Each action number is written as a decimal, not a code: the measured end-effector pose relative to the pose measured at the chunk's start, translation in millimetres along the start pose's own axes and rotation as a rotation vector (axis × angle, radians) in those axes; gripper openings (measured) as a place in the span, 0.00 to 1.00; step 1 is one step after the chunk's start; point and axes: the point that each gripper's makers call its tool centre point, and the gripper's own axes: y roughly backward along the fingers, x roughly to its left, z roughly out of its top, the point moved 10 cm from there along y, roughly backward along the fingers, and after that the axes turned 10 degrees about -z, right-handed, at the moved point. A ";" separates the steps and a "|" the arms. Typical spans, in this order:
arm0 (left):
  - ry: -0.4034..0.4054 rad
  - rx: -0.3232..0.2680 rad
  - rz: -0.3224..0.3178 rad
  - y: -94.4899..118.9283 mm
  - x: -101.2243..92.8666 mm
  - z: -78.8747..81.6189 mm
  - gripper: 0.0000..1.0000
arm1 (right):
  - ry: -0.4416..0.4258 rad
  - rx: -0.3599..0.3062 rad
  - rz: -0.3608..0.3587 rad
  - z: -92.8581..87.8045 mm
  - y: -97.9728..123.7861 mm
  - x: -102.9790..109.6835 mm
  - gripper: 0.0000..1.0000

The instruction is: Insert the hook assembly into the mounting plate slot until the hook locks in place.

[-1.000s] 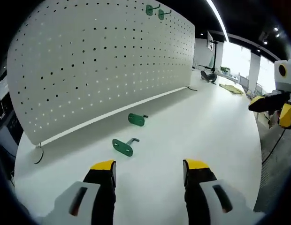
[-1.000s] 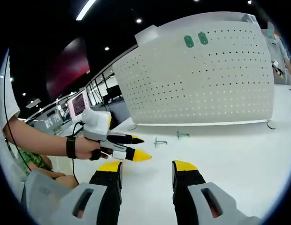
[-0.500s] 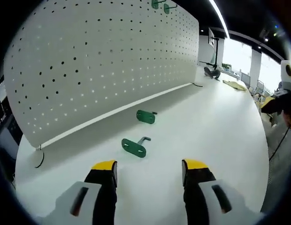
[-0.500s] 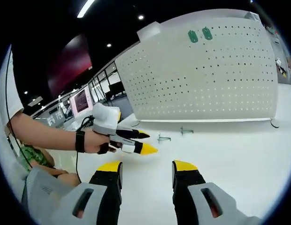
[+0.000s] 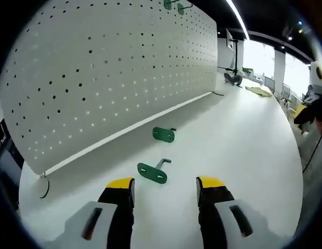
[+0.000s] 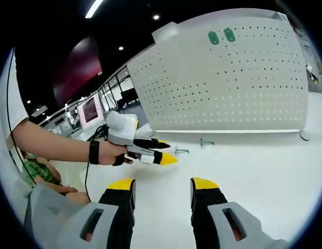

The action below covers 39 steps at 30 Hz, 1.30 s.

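While 2 green hooks [image 5: 172, 5] hang on the pegboard [image 5: 114, 67], 2 hook assemblies [image 5: 153, 172] lie ungrasped; left gripper [image 5: 165, 185] and right gripper [image 6: 163, 184] gape empty.

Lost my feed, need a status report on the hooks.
Both tongs open, empty: left tongs, right tongs. Nearest green hook flat on table, just ahead of left tongs; second hook beyond. Pegboard path unobstructed.

Left tongs [image 5: 165, 187]: open, empty, tips yellow, low over the desk [image 5: 239, 135].
Near hook [image 5: 152, 172]: green plate flat on the desk, just beyond the tips.
Far hook [image 5: 164, 134]: lying nearer the pegboard [image 5: 109, 67].
Pegboard: upright, left; two green hooks [image 5: 173, 5] mounted at top.
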 end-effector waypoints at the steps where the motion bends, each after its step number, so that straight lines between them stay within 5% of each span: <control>1: 0.000 0.004 0.000 -0.8 0.5 0.5 0.48 | -0.002 -0.006 0.001 0.9 0.2 0.1 0.43; 30: 0.000 0.007 -0.042 -22.1 18.6 10.9 0.45 | -0.028 0.002 0.020 6.3 -2.1 -0.4 0.42; 39: -0.011 0.016 -0.071 -23.5 17.9 9.3 0.34 | -0.020 0.009 0.038 6.4 -3.4 2.5 0.42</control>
